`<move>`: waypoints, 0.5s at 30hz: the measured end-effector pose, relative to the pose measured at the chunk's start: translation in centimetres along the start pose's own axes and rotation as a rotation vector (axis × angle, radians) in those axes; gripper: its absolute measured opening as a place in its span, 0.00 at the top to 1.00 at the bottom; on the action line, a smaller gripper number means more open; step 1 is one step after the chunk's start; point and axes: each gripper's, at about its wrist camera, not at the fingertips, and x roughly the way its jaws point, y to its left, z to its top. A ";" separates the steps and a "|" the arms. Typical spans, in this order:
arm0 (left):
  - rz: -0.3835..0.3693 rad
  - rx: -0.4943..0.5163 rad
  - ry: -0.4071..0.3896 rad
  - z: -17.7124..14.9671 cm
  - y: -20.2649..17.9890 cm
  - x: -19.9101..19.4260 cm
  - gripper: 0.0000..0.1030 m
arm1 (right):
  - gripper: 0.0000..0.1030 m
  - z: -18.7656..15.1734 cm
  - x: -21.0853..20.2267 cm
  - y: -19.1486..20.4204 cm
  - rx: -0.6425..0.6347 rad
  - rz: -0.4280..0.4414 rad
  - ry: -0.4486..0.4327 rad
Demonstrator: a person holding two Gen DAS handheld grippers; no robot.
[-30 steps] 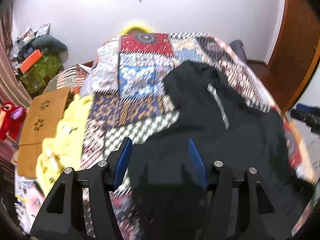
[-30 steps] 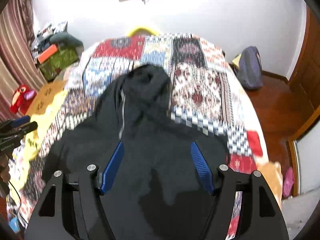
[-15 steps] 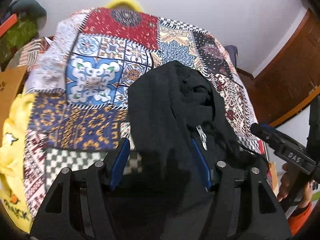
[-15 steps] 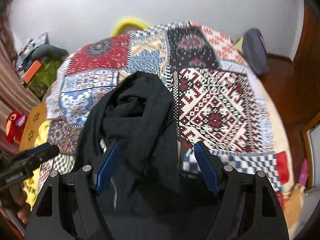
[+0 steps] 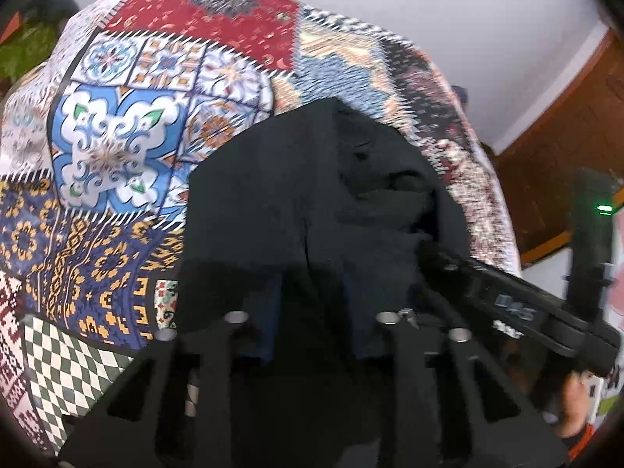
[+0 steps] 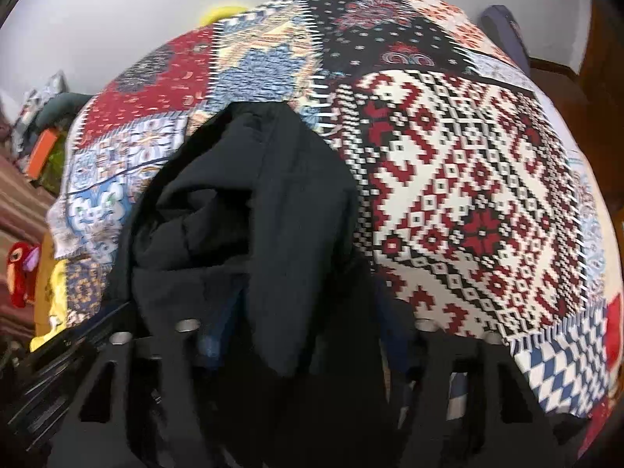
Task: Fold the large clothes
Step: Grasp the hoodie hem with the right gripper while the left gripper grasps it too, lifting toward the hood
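Note:
A large black hooded garment lies bunched on the patchwork bedspread, its hood end toward the far side. My left gripper is low over its near part, blue fingers spread, with black cloth lying between and over them. My right gripper is also spread wide, with a fold of the same garment draped between its fingers. The right gripper's body shows at the right of the left wrist view. Whether either pinches cloth is hidden.
The bedspread covers the whole bed. A yellow cloth and a red toy lie off the bed's left side. A dark bag sits on the floor by the far wall. A wooden door stands at right.
Both grippers have moved forward and down toward the garment's hood end. The garment has been pushed from spread flat into a shorter bunched heap. Cloth now covers the fingers.

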 end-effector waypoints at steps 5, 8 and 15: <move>0.017 0.007 -0.025 -0.5 -0.3 -1.5 0.90 | 0.84 -1.3 -2.8 1.4 -0.111 -0.086 -0.049; 0.021 0.036 -0.047 -0.6 -1.1 -4.2 0.90 | 0.85 -2.1 -6.1 2.0 -0.140 -0.074 -0.095; 0.015 0.195 -0.085 -2.9 -4.4 -13.1 0.91 | 0.86 -6.3 -15.1 3.6 -0.226 -0.020 -0.187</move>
